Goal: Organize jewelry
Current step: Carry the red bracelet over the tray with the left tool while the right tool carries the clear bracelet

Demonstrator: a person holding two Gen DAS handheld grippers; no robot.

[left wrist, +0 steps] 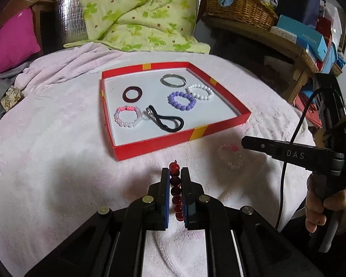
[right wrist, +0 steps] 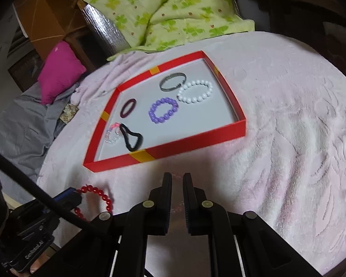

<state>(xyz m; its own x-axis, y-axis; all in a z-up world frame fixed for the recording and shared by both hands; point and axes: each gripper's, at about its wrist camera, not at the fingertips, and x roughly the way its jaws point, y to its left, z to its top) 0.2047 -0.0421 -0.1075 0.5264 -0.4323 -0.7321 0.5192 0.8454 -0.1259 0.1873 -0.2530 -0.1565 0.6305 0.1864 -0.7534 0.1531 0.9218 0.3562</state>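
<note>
A: The pink blanket (left wrist: 57, 138) is carrying the red tray (left wrist: 219, 129) at twelve o'clock from the grippers.

B: The left gripper (left wrist: 174, 173) is clamping the red bead bracelet (left wrist: 175, 182) between its fingers (left wrist: 165, 180), at six o'clock of the tray.

A: The right gripper (right wrist: 177, 180) is keeping its fingers narrow; what they hold I cannot tell. A clear bracelet (left wrist: 230, 159) is lying at its one o'clock.

Red tray (right wrist: 196, 142) holds 6 jewelry pieces; left claw (right wrist: 75, 192) grips red bracelet (right wrist: 101, 196).
</note>
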